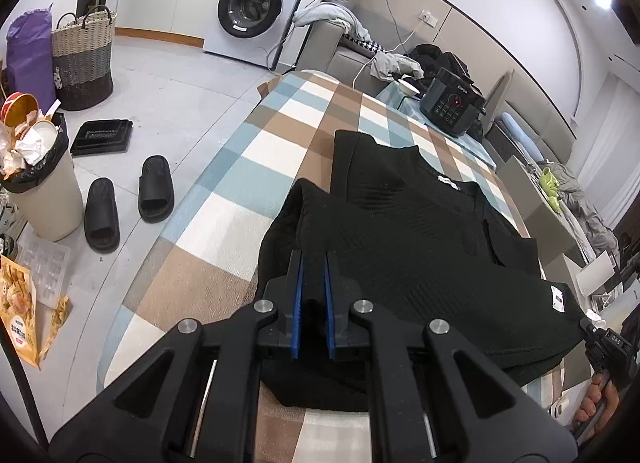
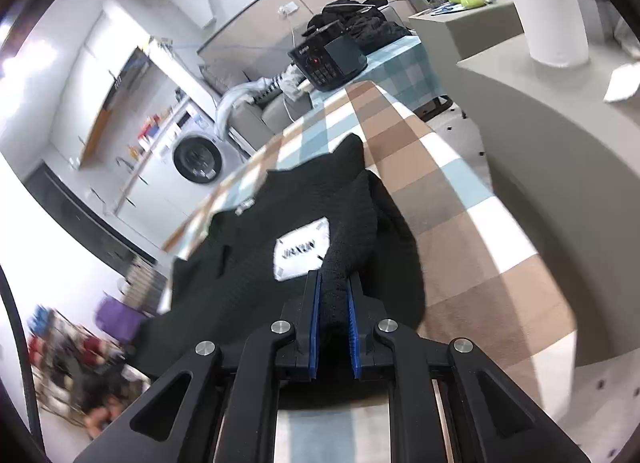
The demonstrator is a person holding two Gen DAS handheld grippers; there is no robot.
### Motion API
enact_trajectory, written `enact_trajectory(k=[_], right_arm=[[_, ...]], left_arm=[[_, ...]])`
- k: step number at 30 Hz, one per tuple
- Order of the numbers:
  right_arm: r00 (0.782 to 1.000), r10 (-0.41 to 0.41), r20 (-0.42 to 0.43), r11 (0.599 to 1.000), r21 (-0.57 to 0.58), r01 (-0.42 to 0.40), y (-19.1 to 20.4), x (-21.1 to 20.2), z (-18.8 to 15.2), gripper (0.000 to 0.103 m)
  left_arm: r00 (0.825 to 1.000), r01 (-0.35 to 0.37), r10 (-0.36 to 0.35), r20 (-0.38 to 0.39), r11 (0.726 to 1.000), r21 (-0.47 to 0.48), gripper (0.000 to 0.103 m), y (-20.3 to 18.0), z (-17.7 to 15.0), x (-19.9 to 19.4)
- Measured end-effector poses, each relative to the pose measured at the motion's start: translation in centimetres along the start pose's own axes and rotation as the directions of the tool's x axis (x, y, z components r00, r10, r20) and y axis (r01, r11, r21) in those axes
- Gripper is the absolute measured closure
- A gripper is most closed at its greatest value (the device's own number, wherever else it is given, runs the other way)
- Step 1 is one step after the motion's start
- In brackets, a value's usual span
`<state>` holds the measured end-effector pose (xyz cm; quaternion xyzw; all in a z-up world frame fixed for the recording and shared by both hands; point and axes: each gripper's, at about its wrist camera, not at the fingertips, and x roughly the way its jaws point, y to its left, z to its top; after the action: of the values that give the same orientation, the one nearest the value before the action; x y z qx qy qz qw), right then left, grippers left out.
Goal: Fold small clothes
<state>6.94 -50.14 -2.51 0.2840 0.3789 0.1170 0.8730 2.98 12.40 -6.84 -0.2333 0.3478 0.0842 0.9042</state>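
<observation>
The black top (image 1: 420, 247) lies on the checked counter (image 1: 224, 199), barely folded. The left gripper (image 1: 313, 263) seems to pinch its near edge, though that is hard to see. The right gripper (image 2: 335, 283) squeezes a raised fold. Most folding is left.

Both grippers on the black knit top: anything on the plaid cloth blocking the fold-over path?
Nothing visible does. The left gripper and right gripper are each shut on a near edge of the black knit top. The plaid tablecloth around it is bare; the black cooker sits well beyond, at the far end.
</observation>
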Motion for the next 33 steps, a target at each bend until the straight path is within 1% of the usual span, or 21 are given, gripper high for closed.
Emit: enact_trajectory(k=[2,4,8,13,16,17,19,20,22,26,27,28,30,31,32,33], right_arm=[[1.000,0.008,0.027,1.000,-0.004,-0.008,0.3,0.0,0.2,0.091],[0.999,-0.007,0.052,1.000,-0.022,0.008,0.9,0.2,0.5,0.091],[0.996,-0.009,0.089,0.999,-0.030,0.012,2.1,1.0,2.2,0.091],[0.990,-0.008,0.138,1.000,-0.006,0.009,2.8,2.4,5.4,0.092],[0.986,-0.025,0.165,1.000,0.023,0.021,2.9,3.5,7.6,0.092],[0.986,-0.043,0.164,0.998,0.047,0.036,2.9,4.3,8.6,0.092],[0.984,-0.054,0.171,0.997,0.061,0.044,3.1,5.3,9.6,0.092],[0.980,-0.081,0.179,0.995,0.074,0.069,3.2,6.2,10.5,0.092],[0.979,-0.099,0.179,0.992,0.096,0.083,3.3,7.9,11.6,0.092],[0.976,-0.154,0.152,0.982,0.132,0.135,3.2,11.3,13.3,0.092],[0.976,-0.167,0.138,0.980,0.129,0.149,3.2,12.1,13.5,0.091],[0.978,-0.182,0.106,0.978,0.126,0.168,3.1,13.2,13.8,0.088],[0.983,-0.177,0.040,0.979,0.108,0.171,2.8,14.7,14.1,0.083],[0.985,-0.170,0.015,0.980,0.112,0.167,2.5,15.0,14.2,0.075],[0.986,-0.164,0.008,0.980,0.115,0.162,2.3,14.8,13.9,0.063],[0.987,-0.161,0.014,0.981,0.113,0.158,2.1,14.4,13.8,0.058]], left_arm=[[1.000,0.006,-0.006,0.004,1.000,0.002,0.097,-0.1,0.2,0.0],[1.000,-0.002,0.002,0.005,1.000,0.008,0.097,-0.2,0.4,0.2],[1.000,0.009,-0.010,0.022,1.000,0.005,0.097,-0.7,1.6,0.7],[0.998,0.043,-0.042,0.057,0.999,-0.012,0.098,-1.5,4.9,1.9],[0.996,0.057,-0.056,0.075,0.998,-0.016,0.098,-2.0,7.4,3.1],[0.995,0.058,-0.057,0.078,0.998,-0.019,0.098,-2.1,8.3,3.6],[0.995,0.059,-0.057,0.080,0.998,-0.018,0.098,-2.5,10.2,4.9],[0.995,0.059,-0.058,0.079,0.998,-0.019,0.098,-2.6,11.1,5.6],[0.996,0.056,-0.054,0.070,0.998,-0.025,0.098,-2.9,12.6,7.2],[0.999,0.036,-0.035,0.037,0.999,-0.030,0.098,-3.3,14.7,11.1],[0.999,0.025,-0.024,0.027,0.999,-0.033,0.097,-3.2,15.1,12.2],[1.000,0.014,-0.013,0.016,0.999,-0.038,0.097,-3.1,15.3,13.2],[0.999,-0.027,0.026,-0.025,0.999,-0.044,0.091,-2.7,15.7,15.2],[0.998,-0.038,0.036,-0.046,0.998,-0.044,0.080,-2.5,15.6,15.9],[0.997,-0.049,0.047,-0.064,0.998,-0.041,0.066,-2.2,15.5,16.4],[0.996,-0.063,0.060,-0.073,0.997,-0.044,0.059,-1.9,15.4,16.5]])
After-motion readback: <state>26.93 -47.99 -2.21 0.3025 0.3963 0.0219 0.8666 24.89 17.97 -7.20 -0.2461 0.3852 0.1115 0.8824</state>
